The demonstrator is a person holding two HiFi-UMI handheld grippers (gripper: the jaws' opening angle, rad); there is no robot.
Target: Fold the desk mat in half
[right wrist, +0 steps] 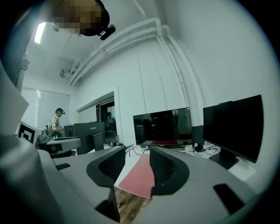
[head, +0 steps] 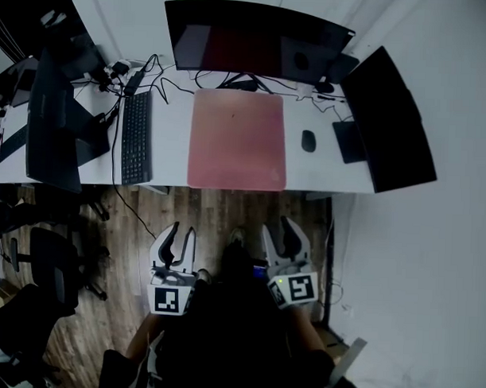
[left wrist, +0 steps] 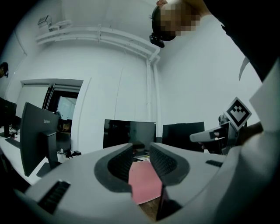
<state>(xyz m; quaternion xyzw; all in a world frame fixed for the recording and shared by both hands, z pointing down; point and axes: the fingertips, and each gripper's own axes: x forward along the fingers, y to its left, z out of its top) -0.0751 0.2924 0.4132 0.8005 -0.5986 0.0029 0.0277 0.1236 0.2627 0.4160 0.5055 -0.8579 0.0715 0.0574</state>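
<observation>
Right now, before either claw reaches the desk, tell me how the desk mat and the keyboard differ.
Colour: the desk mat is pink, the keyboard black. Shape: the mat is broad and nearly square, the keyboard a narrow strip turned lengthwise away from the person. Place: the mat lies before the middle monitor, the keyboard to the mat's left. Both lie flat on the white desk, untouched.

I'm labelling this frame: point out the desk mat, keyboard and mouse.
desk mat (head: 238, 140), head view, middle of its pink surface.
keyboard (head: 137, 138), head view, centre of the keys.
mouse (head: 308, 141), head view, its top.
</observation>
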